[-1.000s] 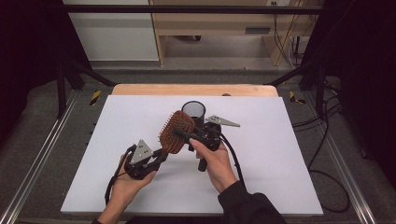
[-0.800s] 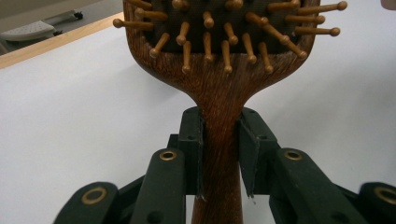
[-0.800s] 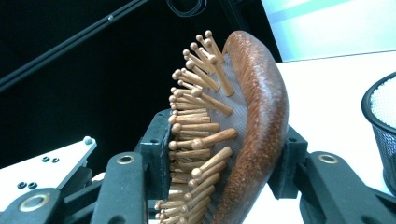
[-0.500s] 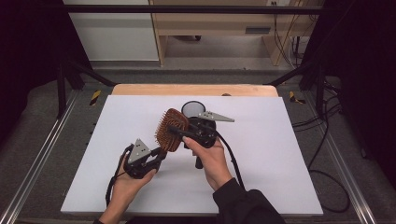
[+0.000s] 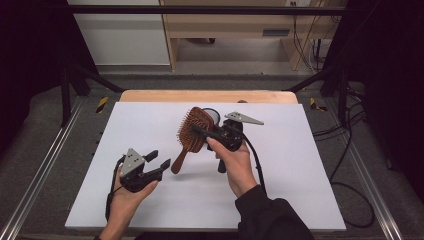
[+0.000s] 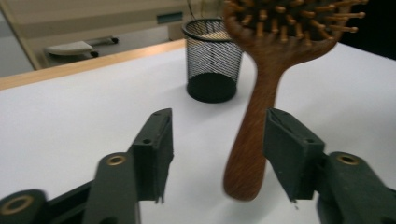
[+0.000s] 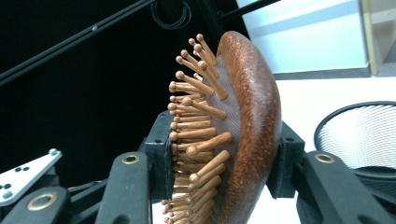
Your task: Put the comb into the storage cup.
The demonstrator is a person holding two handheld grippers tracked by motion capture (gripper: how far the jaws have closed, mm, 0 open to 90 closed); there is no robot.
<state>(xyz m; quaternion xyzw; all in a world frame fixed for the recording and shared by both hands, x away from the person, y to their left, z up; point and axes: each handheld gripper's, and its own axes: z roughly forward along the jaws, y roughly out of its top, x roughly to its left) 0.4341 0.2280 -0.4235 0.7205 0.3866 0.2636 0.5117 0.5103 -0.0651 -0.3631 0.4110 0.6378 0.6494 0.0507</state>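
A lab recording bay: white-topped table [image 5: 150,125] in a metal frame [image 5: 45,165], black curtains [image 5: 30,60], loose cables [image 5: 350,165].

Tool [image 7: 219,161] clamped across wooden hairbrush [image 7: 252,121] head; mesh cup [image 7: 359,135] behind.

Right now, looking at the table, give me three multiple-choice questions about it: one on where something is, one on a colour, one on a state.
1. Where does the mesh cup stand?
A. on the white table top, beyond the hairbrush
B. on the floor
C. in the left claw

2. What colour is the hairbrush?
A. blue
B. reddish brown
C. white

3. How does the right claw stand?
A. open, away from the brush
B. shut on the brush head
C. shut on the cup

Answers: 1 A, the left gripper view shows it on the table behind the brush. 2 B, wooden handle and pins. 3 B, its jaws press both sides of the head.
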